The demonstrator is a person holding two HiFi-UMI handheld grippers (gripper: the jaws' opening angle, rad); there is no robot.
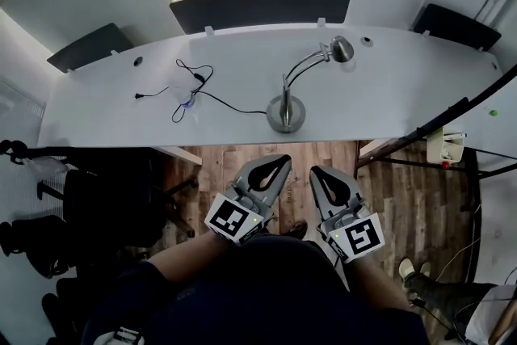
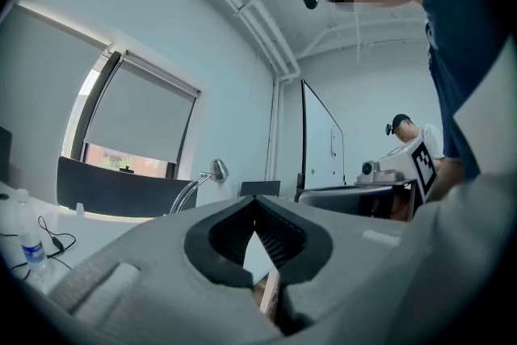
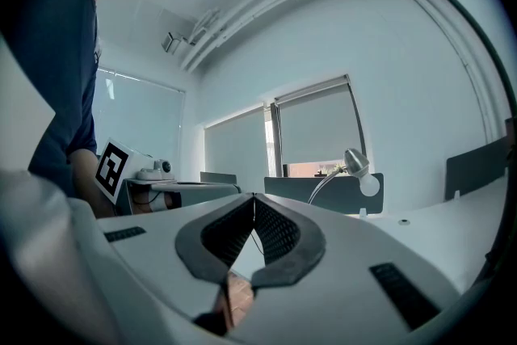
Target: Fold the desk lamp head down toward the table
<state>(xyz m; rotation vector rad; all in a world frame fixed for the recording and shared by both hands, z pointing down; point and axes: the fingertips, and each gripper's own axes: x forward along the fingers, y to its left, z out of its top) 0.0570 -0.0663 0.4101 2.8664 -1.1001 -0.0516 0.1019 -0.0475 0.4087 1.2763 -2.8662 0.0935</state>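
Note:
A silver desk lamp stands on the white desk (image 1: 404,69), with a round base (image 1: 286,113), a curved double arm (image 1: 303,66) and a head (image 1: 342,49) raised up at the far right of the arm. My left gripper (image 1: 282,161) and right gripper (image 1: 316,171) hover side by side over the wooden floor, short of the desk's near edge, both shut and empty. The lamp head (image 2: 218,170) shows beyond my left gripper (image 2: 255,202) in the left gripper view. In the right gripper view the lamp head (image 3: 356,163) with its bulb rises past my right gripper (image 3: 254,197).
A black cable (image 1: 198,89) and a small clear bottle (image 1: 187,98) lie on the desk left of the lamp. Dark divider panels (image 1: 260,6) line the desk's far edge. A black office chair (image 1: 89,202) stands at the left, a person's legs (image 1: 452,299) at the lower right.

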